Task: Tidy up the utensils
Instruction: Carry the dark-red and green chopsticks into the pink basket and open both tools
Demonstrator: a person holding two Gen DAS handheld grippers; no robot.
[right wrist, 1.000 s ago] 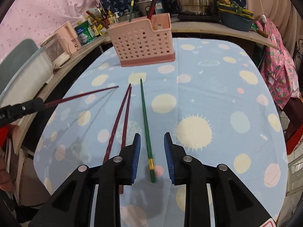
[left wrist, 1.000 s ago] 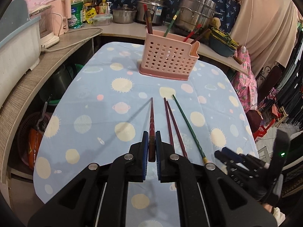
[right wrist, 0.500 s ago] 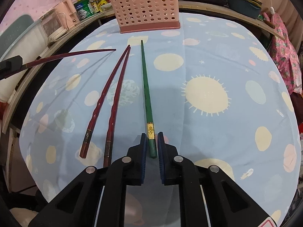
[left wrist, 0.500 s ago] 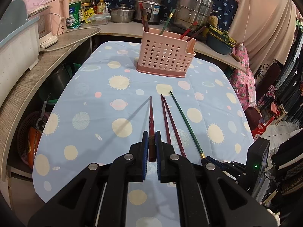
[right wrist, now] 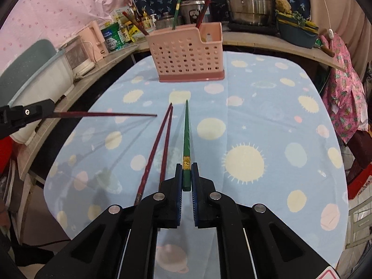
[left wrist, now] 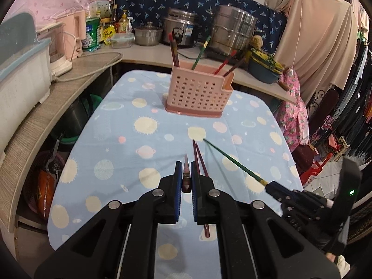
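In the left wrist view my left gripper (left wrist: 185, 179) is shut on a dark red chopstick (left wrist: 186, 165), held off the table and pointing away from me. My right gripper (right wrist: 186, 177) is shut on the thick end of a green chopstick (right wrist: 186, 137), which is also lifted. Two more dark red chopsticks (right wrist: 164, 144) lie side by side on the blue tablecloth (right wrist: 255, 121) between both grippers. The pink perforated utensil holder (left wrist: 198, 93) stands upright at the far end with several chopsticks in it. From the right wrist, the left gripper (right wrist: 46, 111) shows at the left edge.
A curved counter (left wrist: 69, 83) wraps the left and back of the table, carrying a white appliance (left wrist: 21, 74), cans, bottles and steel pots (left wrist: 232, 32). Clothes hang at the right (left wrist: 293, 111). Bins sit under the counter at the left.
The right gripper's jaws closed on the green chopstick and lifted it off the cloth. The left gripper rose with its red chopstick, which now looks shorter in its view.
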